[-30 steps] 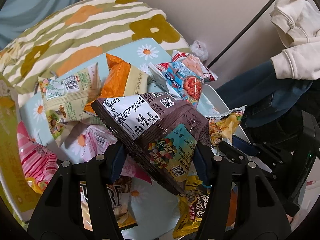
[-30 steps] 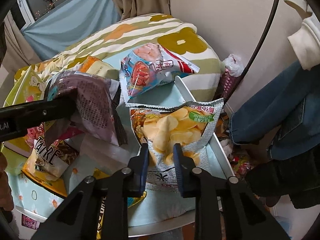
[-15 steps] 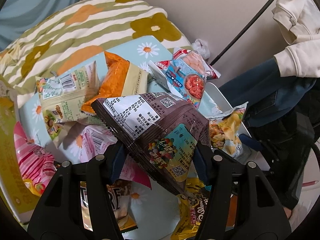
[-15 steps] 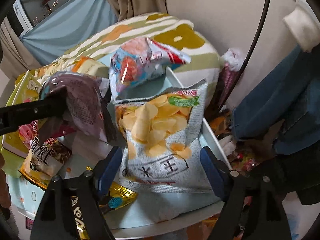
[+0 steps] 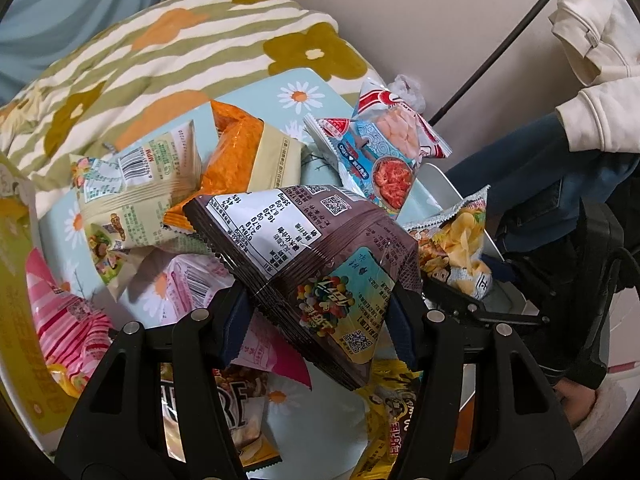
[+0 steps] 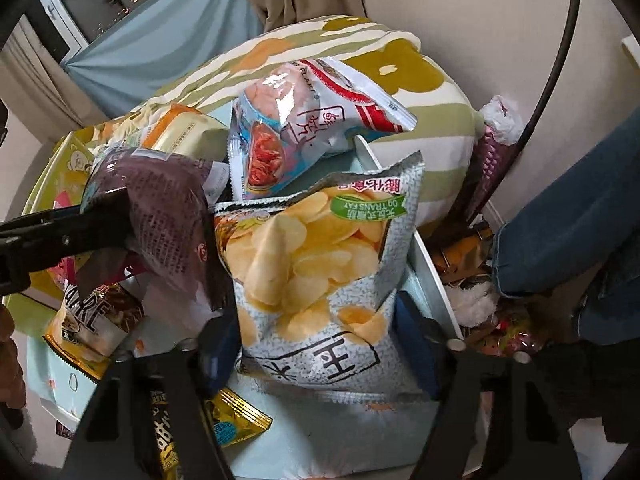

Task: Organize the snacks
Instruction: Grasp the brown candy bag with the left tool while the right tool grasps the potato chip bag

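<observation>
My left gripper (image 5: 320,320) is shut on a brown candy bag (image 5: 304,256) and holds it above the snack pile. The bag also shows in the right wrist view (image 6: 160,208). My right gripper (image 6: 316,348) is closed on a grey potato chip bag (image 6: 320,272), lifted upright at the tray's right side; it shows small in the left wrist view (image 5: 456,244). A blue shrimp cracker bag (image 5: 380,152) leans behind, also in the right wrist view (image 6: 296,132).
An orange bag (image 5: 236,160), a pale green bag (image 5: 132,188), pink bags (image 5: 64,320) and yellow bags (image 5: 392,420) lie on the light blue daisy tray (image 5: 300,92). A flowered quilt (image 5: 160,52) lies behind. A person's leg in jeans (image 6: 568,240) is at right.
The right gripper opened wide around the chip bag, closed on its sides and raised it upright. The left gripper kept hold of the brown bag, almost still.
</observation>
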